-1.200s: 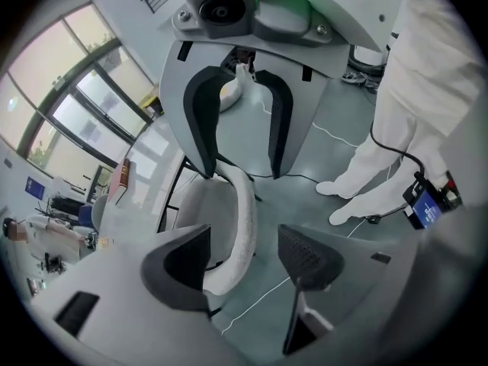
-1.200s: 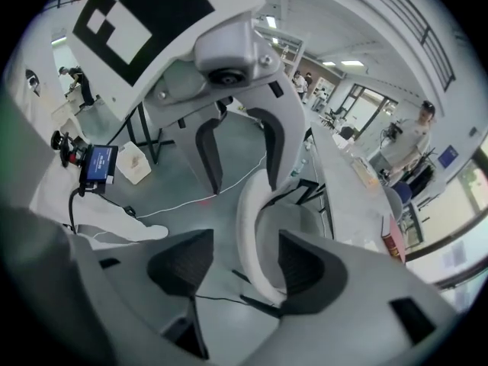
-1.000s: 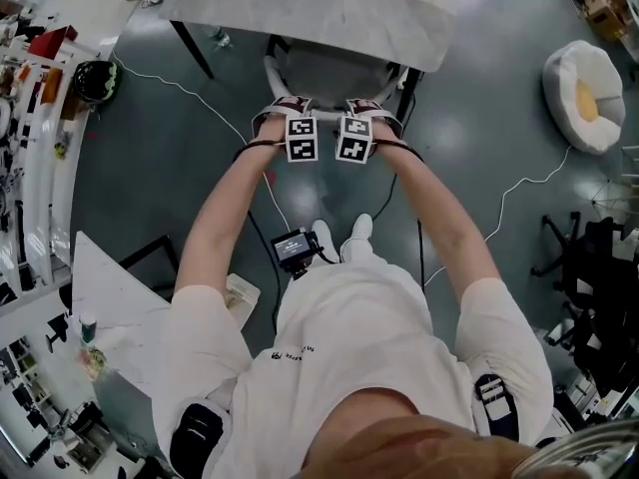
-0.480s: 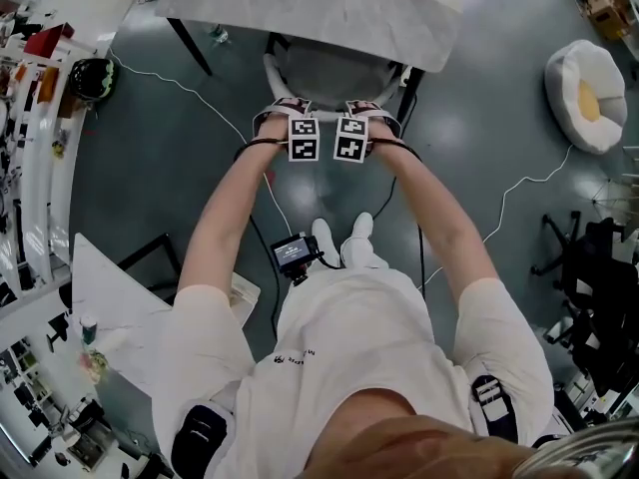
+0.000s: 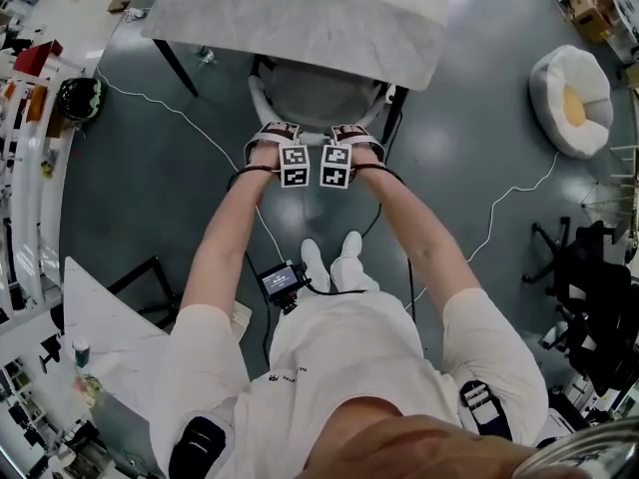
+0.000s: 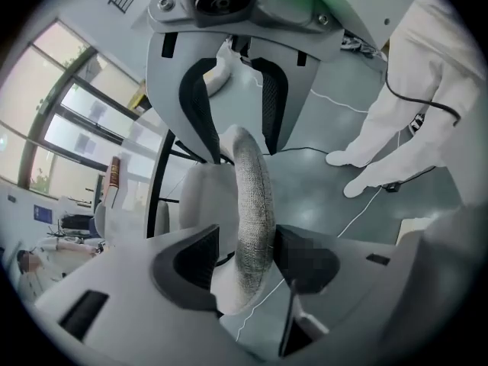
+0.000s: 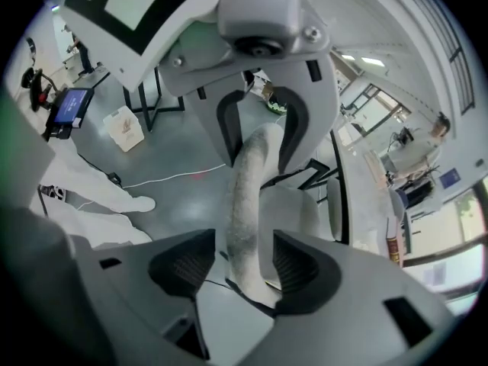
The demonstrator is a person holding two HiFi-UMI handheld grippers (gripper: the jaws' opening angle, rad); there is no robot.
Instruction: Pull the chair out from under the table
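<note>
Now, chair rim (image 6: pixel 252 197), seemingly unpinched, between spread, just-closing jaws of left gripper (image 6: pixel 242 261), right gripper (image 7: pixel 242 269).

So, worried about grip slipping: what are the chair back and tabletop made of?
Chair back: grey woven fabric, matte; a coarse weave shows. Tabletop: pale marble-look slab with faint veining, smooth; real stone or laminate is unclear.

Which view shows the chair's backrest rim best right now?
Left gripper view: the backrest rim runs close-up down the middle, weave visible. Right gripper view shows it too, softer. Head view shows only a thin pale curve.
</note>
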